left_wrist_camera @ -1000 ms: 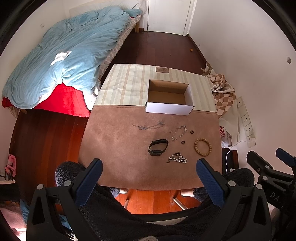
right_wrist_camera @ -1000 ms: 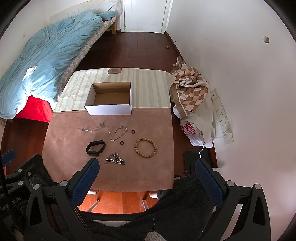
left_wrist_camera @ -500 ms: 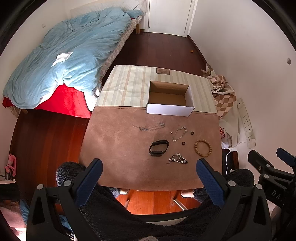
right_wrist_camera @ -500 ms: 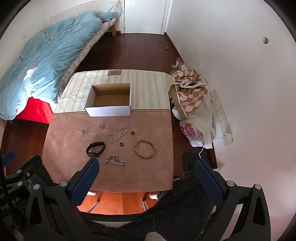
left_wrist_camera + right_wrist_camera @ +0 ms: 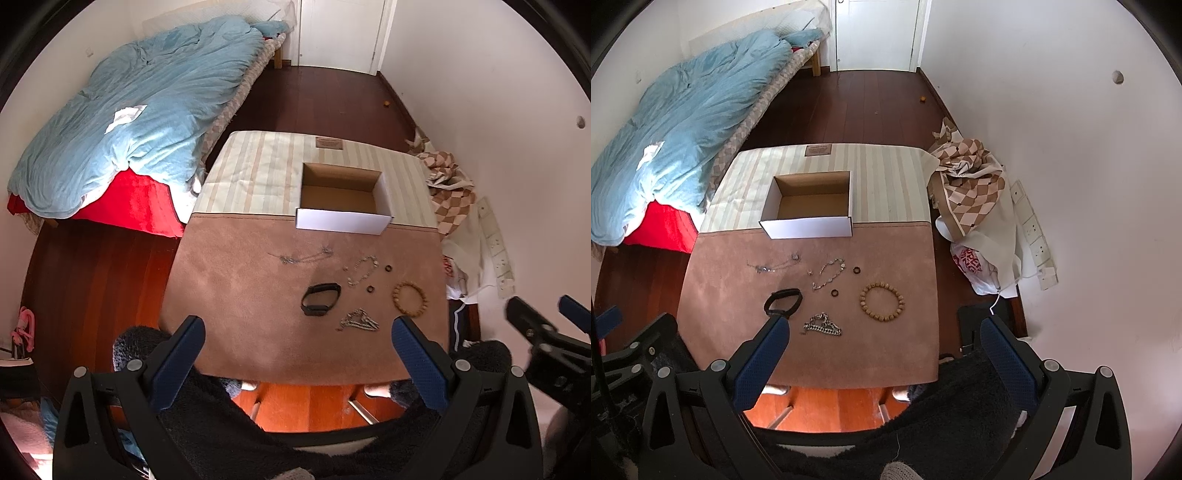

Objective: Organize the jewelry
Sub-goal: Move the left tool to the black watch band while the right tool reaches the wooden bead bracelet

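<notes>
Two tools (image 5: 295, 339) (image 5: 882, 338) spread wide, empty, bag (image 5: 971, 264) lettering illegible, box (image 5: 809, 226) unmarked

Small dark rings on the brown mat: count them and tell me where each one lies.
2. One ring lies right of the beaded silver bracelet; the other ring lies nearer the camera, left of the wooden bead bracelet. None seems hidden.

a home bedroom: a bed (image 5: 140, 122) with a rumpled blue duvet (image 5: 676, 140) against the wall, dark wooden floor (image 5: 325, 96), a white door (image 5: 875, 33), and a cloth-covered worktop (image 5: 886, 332) just beside the bed's foot.
</notes>
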